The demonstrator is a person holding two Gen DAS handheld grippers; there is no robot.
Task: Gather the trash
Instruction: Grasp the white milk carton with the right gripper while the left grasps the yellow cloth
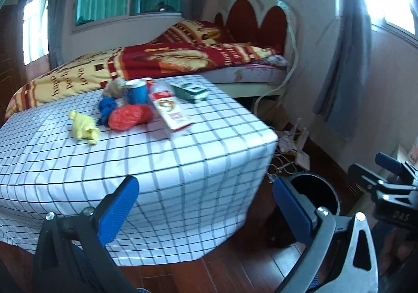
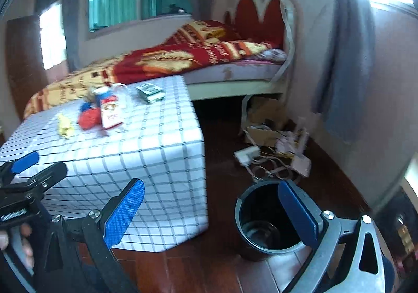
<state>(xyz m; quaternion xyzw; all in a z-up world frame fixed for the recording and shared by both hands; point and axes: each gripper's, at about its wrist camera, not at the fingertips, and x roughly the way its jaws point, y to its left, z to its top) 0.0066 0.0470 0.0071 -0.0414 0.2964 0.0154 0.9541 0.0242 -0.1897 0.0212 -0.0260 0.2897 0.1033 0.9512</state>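
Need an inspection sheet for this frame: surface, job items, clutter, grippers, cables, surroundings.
Surface: low table under a checked cloth, cloth hanging over the edges.
Job's things: yellow wad, red wad, blue wad, blue can, red-and-white carton, green-and-white box, all grouped at the far end; black bin on the floor beside the table, looks empty.
Clutter: cardboard and papers on the floor by the wall.
Grippers: left gripper open, empty; right gripper open, empty.
Cables: power strip and tangled cords on the floor.
Surroundings: bed, windows, curtains, wood floor.
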